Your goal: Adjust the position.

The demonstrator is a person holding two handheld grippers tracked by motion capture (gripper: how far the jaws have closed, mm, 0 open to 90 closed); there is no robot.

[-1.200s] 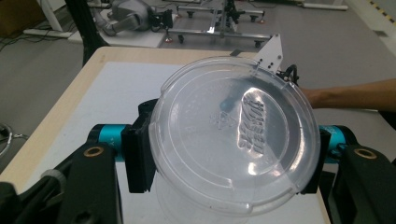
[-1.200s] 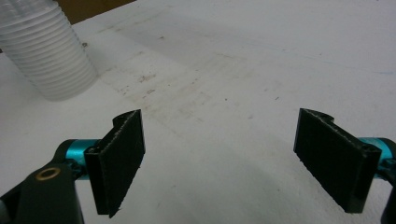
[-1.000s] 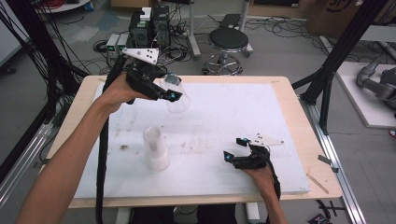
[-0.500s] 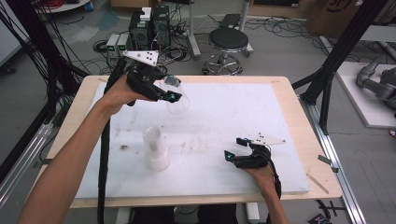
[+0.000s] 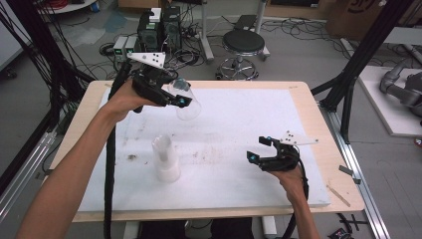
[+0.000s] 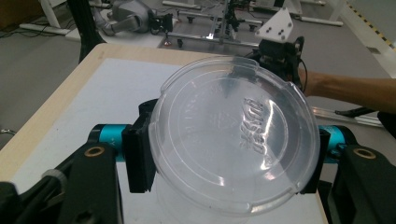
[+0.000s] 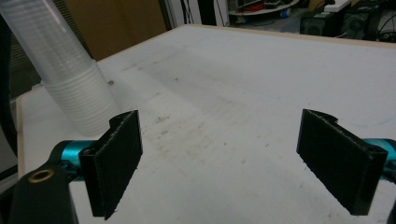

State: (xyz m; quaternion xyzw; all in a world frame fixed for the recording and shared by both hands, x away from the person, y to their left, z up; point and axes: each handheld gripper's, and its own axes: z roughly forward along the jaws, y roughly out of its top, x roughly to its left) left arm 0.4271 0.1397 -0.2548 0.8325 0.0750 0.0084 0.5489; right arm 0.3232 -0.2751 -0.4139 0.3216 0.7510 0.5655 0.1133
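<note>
Altogether, two tongs are working over one table (image 5: pixel 308 107): the left tongs (image 5: pixel 180 99), in the upper left of the high view, are clamping one clear plastic cup (image 5: pixel 186 99) and holding it tilted in the air above the white sheet (image 5: pixel 239 124), while the right tongs (image 5: pixel 256 149), in the lower right of that view, are hanging spread wide with nothing between their jaws. In the left gripper view the cup (image 6: pixel 233 135) is sitting in the centre of the frame, its round base facing the camera, with a black pad pressing on either side. One stack of nested clear cups (image 5: pixel 165 158) is standing upright on the sheet at centre left, well apart from the held cup; in the right gripper view that stack (image 7: pixel 63 65) is rising at the upper left. Light wood is edging the stained sheet, and one black stool (image 5: pixel 242 45), electronic boxes (image 5: pixel 159 27) and loose cables are lying on the grey floor beyond.
</note>
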